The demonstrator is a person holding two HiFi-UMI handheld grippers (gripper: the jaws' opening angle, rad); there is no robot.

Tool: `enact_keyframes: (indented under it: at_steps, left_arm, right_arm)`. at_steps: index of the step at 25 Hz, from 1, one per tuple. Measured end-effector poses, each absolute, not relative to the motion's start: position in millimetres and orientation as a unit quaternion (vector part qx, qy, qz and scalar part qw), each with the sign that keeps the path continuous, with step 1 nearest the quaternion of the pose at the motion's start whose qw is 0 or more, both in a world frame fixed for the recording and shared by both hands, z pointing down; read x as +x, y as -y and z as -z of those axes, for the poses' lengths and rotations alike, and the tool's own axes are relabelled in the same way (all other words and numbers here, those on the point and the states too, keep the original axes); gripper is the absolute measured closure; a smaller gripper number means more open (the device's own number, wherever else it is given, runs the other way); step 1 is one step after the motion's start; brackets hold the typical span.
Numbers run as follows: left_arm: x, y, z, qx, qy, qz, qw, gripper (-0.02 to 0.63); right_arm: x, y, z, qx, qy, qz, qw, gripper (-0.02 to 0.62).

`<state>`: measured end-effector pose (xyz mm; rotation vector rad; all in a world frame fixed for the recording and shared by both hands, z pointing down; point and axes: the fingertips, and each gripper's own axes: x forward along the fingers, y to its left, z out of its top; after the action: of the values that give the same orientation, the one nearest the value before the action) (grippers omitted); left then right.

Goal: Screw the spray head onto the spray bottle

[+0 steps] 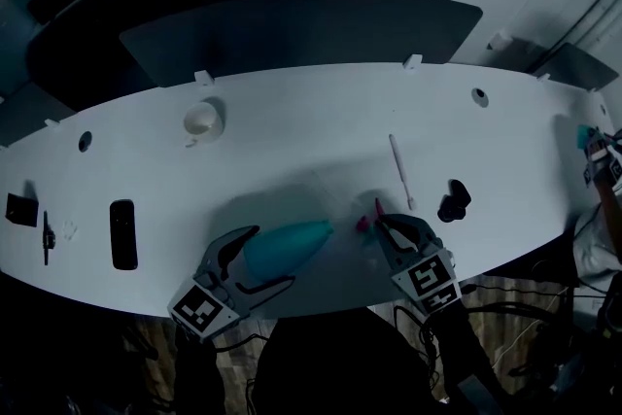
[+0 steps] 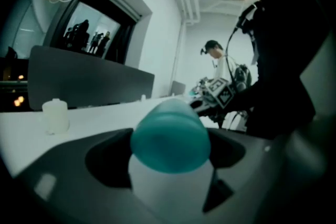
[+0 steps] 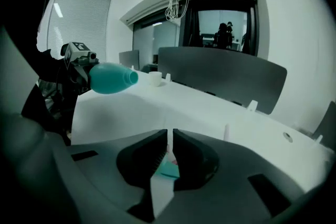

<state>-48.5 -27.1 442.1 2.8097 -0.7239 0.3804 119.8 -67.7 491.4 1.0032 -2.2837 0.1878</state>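
Note:
A teal spray bottle point(image 1: 287, 246) lies almost level in my left gripper point(image 1: 272, 258), which is shut on its body, with the neck pointing right. In the left gripper view the bottle point(image 2: 170, 136) fills the gap between the jaws of the left gripper point(image 2: 168, 178). My right gripper point(image 1: 384, 224) is just right of the neck and is shut on the spray head point(image 1: 365, 224), of which pink parts show. The right gripper view has the jaws of the right gripper point(image 3: 170, 136) nearly together on a thin part, a teal piece of the spray head point(image 3: 169, 169) below them, and the bottle point(image 3: 110, 78) at upper left.
A thin white tube point(image 1: 400, 170) and a small black object point(image 1: 453, 199) lie beyond the right gripper. A white cup point(image 1: 201, 120) stands farther back on the white table point(image 1: 292, 151), and a black slab point(image 1: 123, 233) lies at left. Another person's gripper point(image 1: 598, 151) shows at the right edge.

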Motion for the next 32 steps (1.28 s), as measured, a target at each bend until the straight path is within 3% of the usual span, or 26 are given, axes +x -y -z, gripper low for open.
enact_keyframes:
  at_steps: [2, 5, 19, 27, 32]
  left_arm:
    - [-51.3, 21.9, -440.7, 0.952, 0.256, -0.131, 0.108, 0.18]
    - [-55.0, 18.6, -435.6, 0.948, 0.271, -0.127, 0.106, 0.181]
    - [-59.6, 10.7, -432.0, 0.941, 0.3, -0.112, 0.112, 0.179]
    - [-68.4, 11.4, -429.4, 0.936, 0.314, -0.102, 0.118, 0.179]
    - [-77.7, 11.3, -436.4, 0.937, 0.307, -0.102, 0.136, 0.179]
  right_arm:
    - [111.3, 59.4, -502.5, 0.344, 0.869, -0.088, 0.344, 0.524]
    - [104.1, 53.4, -514.7, 0.32, 0.863, -0.103, 0.377, 0.479]
    - [108.9, 59.6, -556.4, 0.253, 0.828, -0.179, 0.467, 0.479]
    - [106.8, 59.0, -561.9, 0.167, 0.815, -0.108, 0.544, 0.479]
    - [100.4, 59.9, -545.0, 0.154, 0.839, -0.063, 0.517, 0.479]
